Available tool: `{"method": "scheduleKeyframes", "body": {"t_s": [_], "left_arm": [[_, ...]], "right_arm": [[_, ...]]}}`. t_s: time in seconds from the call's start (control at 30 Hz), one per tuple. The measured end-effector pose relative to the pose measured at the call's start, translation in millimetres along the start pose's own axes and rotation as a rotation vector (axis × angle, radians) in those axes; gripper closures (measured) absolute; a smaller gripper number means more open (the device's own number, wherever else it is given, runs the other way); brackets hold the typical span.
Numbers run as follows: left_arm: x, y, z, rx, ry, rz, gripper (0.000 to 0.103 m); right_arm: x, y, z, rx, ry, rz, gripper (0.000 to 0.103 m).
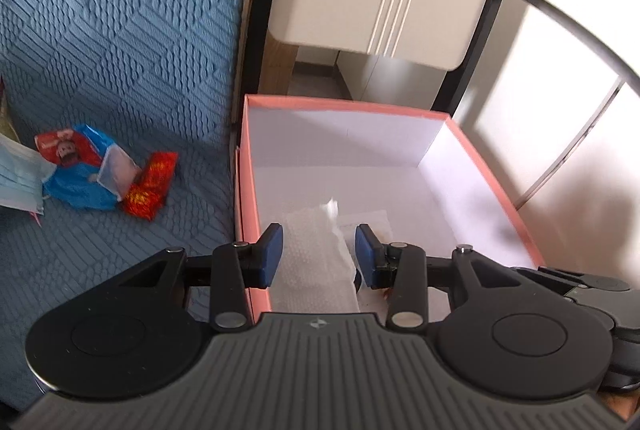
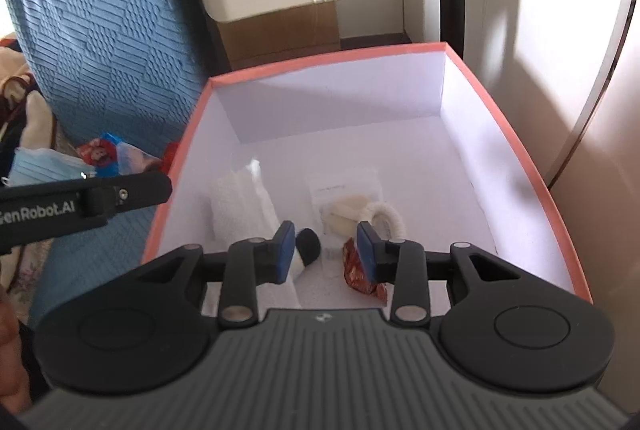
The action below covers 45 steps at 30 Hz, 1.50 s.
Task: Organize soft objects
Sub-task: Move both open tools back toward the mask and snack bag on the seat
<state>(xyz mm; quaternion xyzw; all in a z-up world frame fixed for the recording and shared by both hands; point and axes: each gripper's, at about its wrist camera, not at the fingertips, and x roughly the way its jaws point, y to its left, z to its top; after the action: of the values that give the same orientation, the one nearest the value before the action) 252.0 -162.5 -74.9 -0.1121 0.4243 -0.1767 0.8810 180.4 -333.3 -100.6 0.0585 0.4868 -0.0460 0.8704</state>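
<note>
Folded white cloth (image 1: pixel 316 258) lies in the pink box (image 1: pixel 486 165) at six o'clock, beneath the left gripper (image 1: pixel 319 256), whose fingers are spread and pinch nothing. Lift clear without snagging it, then fetch the packets (image 1: pixel 100 169) at nine o'clock. Right gripper (image 2: pixel 326 252): spread, holding nothing.

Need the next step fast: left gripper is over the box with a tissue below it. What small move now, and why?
Probably swing the left gripper left toward the blue packet. Its jaws are open and clear of the white tissue, which lies in the box; packets remain on the blue cover.
</note>
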Motion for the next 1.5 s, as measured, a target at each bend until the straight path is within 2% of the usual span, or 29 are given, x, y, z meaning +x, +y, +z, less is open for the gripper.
{"method": "scheduleKeyframes", "body": {"t_s": [0.43, 0.87, 1.07, 1.2, 1.5], "left_arm": [[-71, 22, 8, -0.017, -0.121, 0.008, 0.057], [-127, 71, -5, -0.066, -0.200, 0.043, 0.057], [-139, 97, -16, -0.092, -0.210, 0.068, 0.057], [-137, 116, -28, -0.101, -0.200, 0.117, 0.057], [-140, 156, -46, -0.150, -0.199, 0.146, 0.057]], "right_arm": [[-53, 40, 15, -0.083, -0.119, 0.027, 0.065], [-73, 96, 4, -0.177, -0.160, 0.092, 0.065], [-72, 121, -6, -0.212, -0.154, 0.112, 0.065], [-69, 137, -12, -0.229, -0.144, 0.124, 0.065], [-55, 165, -29, -0.258, -0.112, 0.141, 0.065]]}}
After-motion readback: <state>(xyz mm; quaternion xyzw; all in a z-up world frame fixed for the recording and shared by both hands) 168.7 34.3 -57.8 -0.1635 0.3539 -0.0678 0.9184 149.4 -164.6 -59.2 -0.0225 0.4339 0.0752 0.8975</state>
